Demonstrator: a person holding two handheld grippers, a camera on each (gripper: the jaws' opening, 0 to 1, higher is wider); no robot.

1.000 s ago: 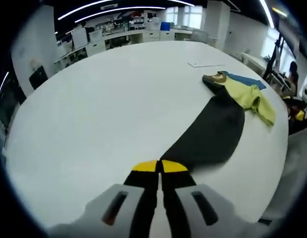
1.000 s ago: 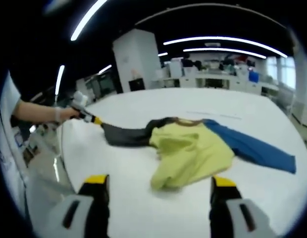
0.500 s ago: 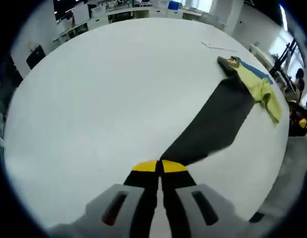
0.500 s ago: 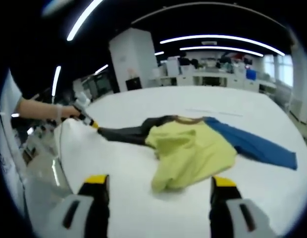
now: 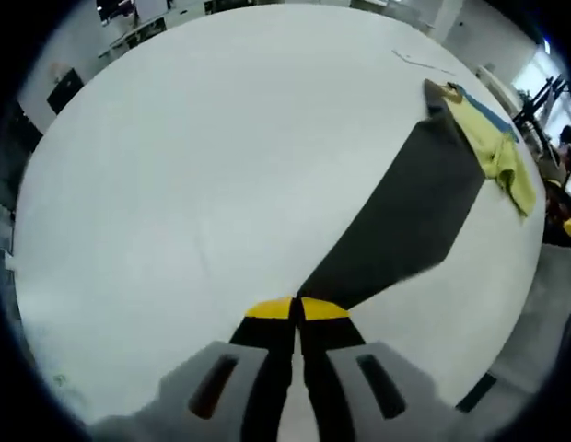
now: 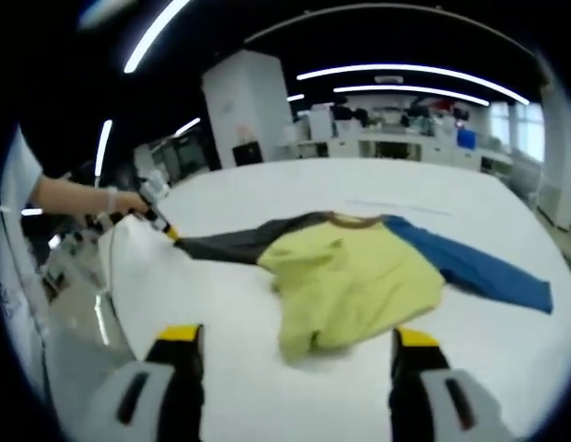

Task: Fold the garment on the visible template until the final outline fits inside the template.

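A long-sleeved garment lies on the white table (image 6: 267, 198). It has a yellow body (image 6: 355, 276), a dark grey sleeve (image 6: 235, 245) and a blue sleeve (image 6: 479, 272). My left gripper (image 5: 297, 308) is shut on the cuff end of the dark sleeve (image 5: 405, 203), which stretches away flat toward the yellow body (image 5: 499, 155). In the right gripper view the left gripper (image 6: 159, 223) shows near the table's left edge, held by a hand (image 6: 115, 199). My right gripper (image 6: 297, 336) stands open just short of the yellow hem, holding nothing. A faint template line (image 6: 396, 208) lies beyond the collar.
The table's edge (image 6: 106, 276) runs close behind the left gripper, with floor below it. Desks and office equipment (image 6: 396, 124) fill the far background. A person (image 5: 557, 175) stands past the table's right edge in the left gripper view.
The left gripper has drawn the dark sleeve out longer and straighter toward the table edge, and the garment's body slid a little after it. The right gripper has stayed open in place.
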